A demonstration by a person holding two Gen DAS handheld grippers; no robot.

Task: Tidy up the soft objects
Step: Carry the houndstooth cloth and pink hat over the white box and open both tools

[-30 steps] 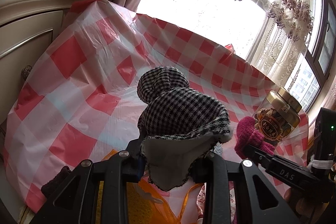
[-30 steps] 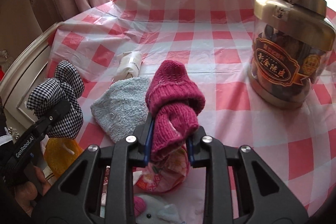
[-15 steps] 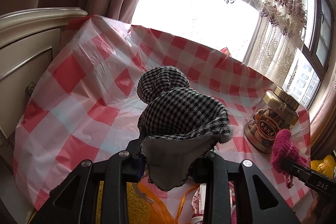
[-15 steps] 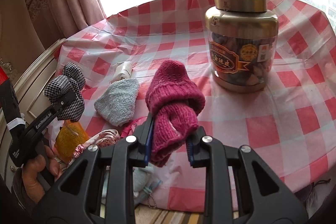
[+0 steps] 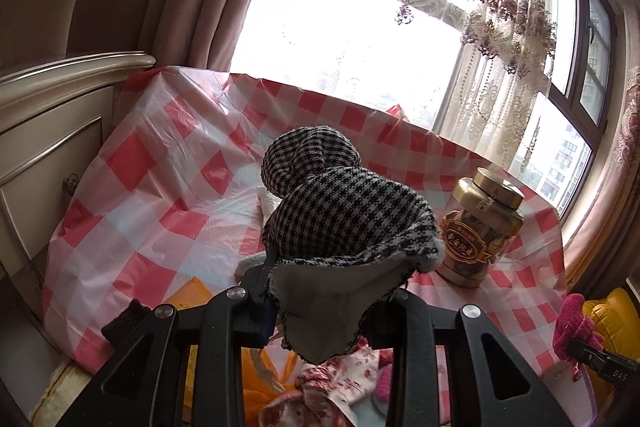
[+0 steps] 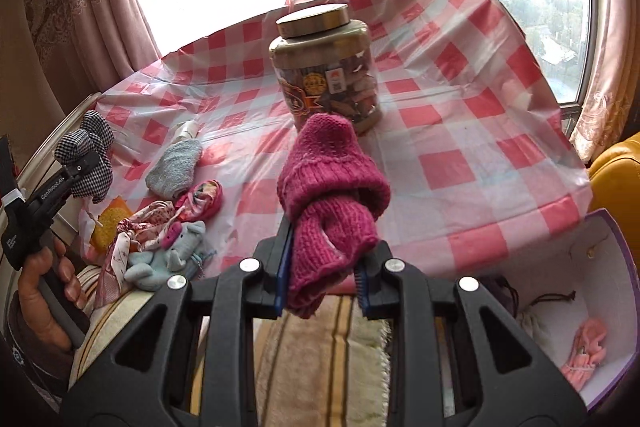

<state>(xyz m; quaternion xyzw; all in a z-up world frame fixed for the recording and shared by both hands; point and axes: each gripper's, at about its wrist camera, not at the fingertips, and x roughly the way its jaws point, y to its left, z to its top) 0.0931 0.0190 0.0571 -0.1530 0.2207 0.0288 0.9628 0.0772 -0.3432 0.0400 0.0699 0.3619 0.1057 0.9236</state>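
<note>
We are holding a houndstooth fabric piece point(image 5: 344, 223) clamped in our left gripper point(image 5: 332, 291), its jaws pinching the cloth above the red-checked tablecloth point(image 5: 132, 187). Our right gripper point(image 6: 322, 275) is squeezing a magenta knitted sock point(image 6: 332, 195) — hanging in the air in front of the gold-lidded jar point(image 6: 324, 67), near the open white box point(image 6: 560, 279) at lower right.

Gold-lidded jar point(image 6: 326, 67) on checked tablecloth point(image 6: 448, 163)

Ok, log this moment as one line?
left gripper: shut on checked mitten | right gripper: shut on pink knit mitten | both lifted
</note>
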